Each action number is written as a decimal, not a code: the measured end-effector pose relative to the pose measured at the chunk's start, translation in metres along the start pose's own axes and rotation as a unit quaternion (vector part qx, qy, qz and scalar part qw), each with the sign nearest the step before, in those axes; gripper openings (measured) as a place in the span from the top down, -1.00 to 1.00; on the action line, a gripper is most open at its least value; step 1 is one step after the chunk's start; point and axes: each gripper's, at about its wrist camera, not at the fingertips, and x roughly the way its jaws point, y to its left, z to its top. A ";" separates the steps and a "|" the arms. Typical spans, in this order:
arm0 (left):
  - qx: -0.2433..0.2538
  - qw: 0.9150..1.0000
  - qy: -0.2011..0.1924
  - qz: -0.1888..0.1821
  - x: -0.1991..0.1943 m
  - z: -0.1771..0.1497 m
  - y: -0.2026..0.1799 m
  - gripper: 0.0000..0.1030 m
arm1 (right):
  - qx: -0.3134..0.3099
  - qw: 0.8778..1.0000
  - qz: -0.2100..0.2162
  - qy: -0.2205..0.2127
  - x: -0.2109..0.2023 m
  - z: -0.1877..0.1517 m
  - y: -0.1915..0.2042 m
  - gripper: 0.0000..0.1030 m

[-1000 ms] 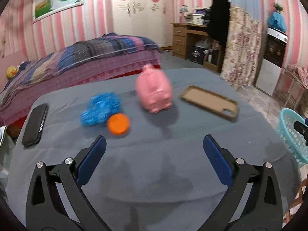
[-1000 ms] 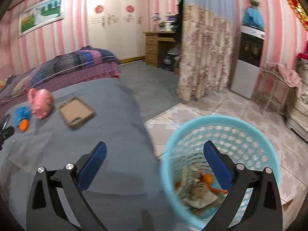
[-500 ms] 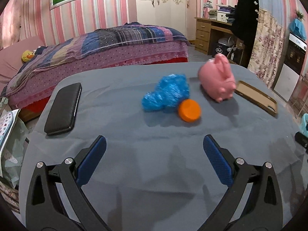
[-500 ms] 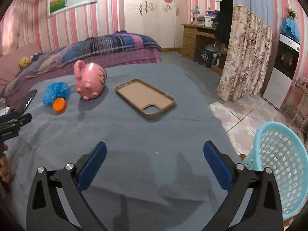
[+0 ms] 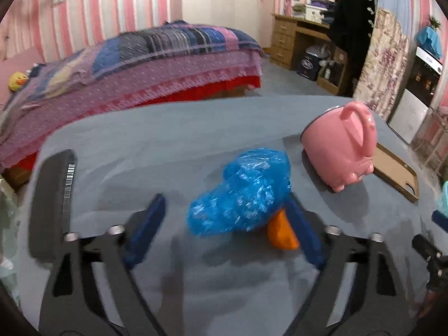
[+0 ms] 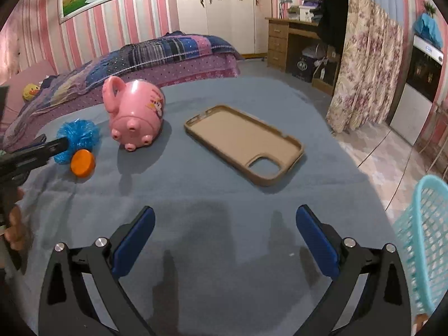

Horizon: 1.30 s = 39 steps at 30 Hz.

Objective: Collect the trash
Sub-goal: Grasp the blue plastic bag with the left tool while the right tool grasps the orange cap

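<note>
Blue crinkled plastic wrapper (image 5: 240,193) lies on the grey-blue tablecloth (image 5: 173,140), between the spread fingers of the left gripper (image 5: 224,212), which stand wide apart and touch nothing that can be made out. One orange cap (image 5: 280,235) sits just beside the wrapper, partly hidden behind the right-hand blue pad (image 5: 305,232); the picture is blurred there, so contact between pad and cap cannot be told. One pink piggy bank (image 5: 341,151) lies tipped on its side close behind the wrapper, and one tan phone case (image 5: 397,173) lies open side up beyond it. One black phone-like slab (image 5: 53,201) rests flat near the table's left edge.

From the right wrist view, the right gripper (image 6: 224,240) hovers over bare cloth, its fingers wide apart and holding nothing. Ahead of it lie the phone case (image 6: 243,140), the piggy bank (image 6: 134,109), the cap (image 6: 82,162) and the wrapper (image 6: 78,137), the left gripper's tip (image 6: 53,147) overlapping the wrapper's edge. One turquoise mesh basket (image 6: 425,238) stands off the table's right side, on the tiled floor. A bed with a plaid blanket (image 6: 156,50) stands behind the table.
</note>
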 end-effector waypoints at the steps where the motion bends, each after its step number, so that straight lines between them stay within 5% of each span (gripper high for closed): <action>1: 0.000 1.000 0.011 -0.013 0.006 0.001 0.000 -0.15 | 0.001 1.000 -0.002 0.003 0.000 0.001 0.000 -0.91; 5: 0.017 1.000 0.004 -0.024 0.007 -0.002 -0.001 0.44 | -0.007 1.000 -0.002 0.005 0.005 0.000 0.010 -0.91; 8: 0.022 1.000 -0.008 -0.021 -0.005 -0.006 0.002 0.65 | -0.015 1.000 -0.002 -0.002 0.009 0.000 0.016 -0.91; 13: -0.007 1.000 -0.018 -0.005 -0.030 -0.012 0.034 0.69 | -0.024 1.000 0.015 -0.009 0.012 0.002 0.027 -0.91; 23: -0.060 0.993 -0.044 0.088 -0.076 -0.071 0.107 0.69 | -0.068 0.996 0.049 -0.014 0.020 0.012 0.076 -0.91; 31: -0.052 0.991 -0.049 0.112 -0.068 -0.081 0.104 0.69 | -0.109 0.991 0.078 -0.015 0.033 0.020 0.128 -0.89; 39: -0.080 0.992 -0.047 0.086 -0.068 -0.081 0.120 0.69 | -0.136 0.986 0.095 0.027 0.050 0.026 0.165 -0.37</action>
